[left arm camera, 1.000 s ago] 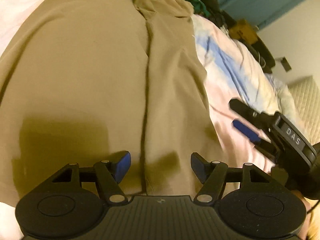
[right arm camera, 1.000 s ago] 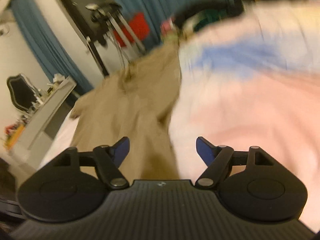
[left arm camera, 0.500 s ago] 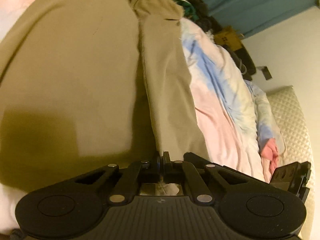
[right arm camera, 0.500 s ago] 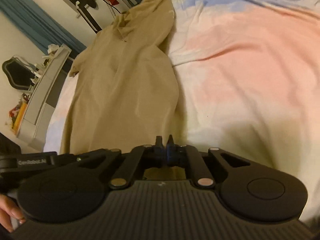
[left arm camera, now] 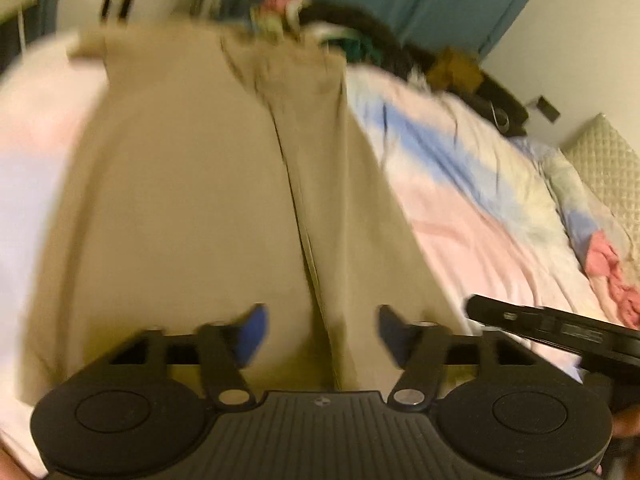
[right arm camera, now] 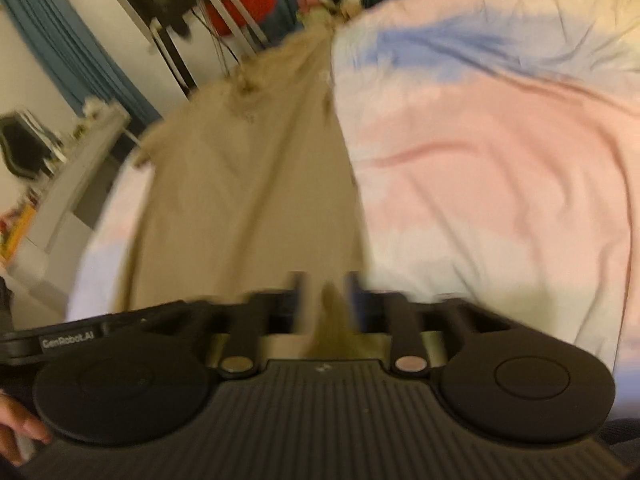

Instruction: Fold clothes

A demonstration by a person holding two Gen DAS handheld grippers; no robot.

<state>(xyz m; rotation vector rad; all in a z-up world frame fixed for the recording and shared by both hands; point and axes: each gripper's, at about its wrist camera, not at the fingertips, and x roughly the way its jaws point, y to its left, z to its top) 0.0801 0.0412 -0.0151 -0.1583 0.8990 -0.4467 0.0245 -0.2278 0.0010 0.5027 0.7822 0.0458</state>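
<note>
So, left wrist view first: my left gripper (left arm camera: 320,336) has just been opening and sits wide now, nothing pinched, with the hem of the khaki trousers (left arm camera: 192,208) right under the fingers. The legs run lengthwise straight away from me across the pastel duvet (left arm camera: 472,208), inner seam dead centre. Right wrist view: blurry, but the right gripper (right arm camera: 326,304) has been opening too; a tuck of khaki shows in the narrow gap, and I can't tell if the pads touch it. Trousers lie ahead and left here, so both grippers sit at the near hem.
</note>
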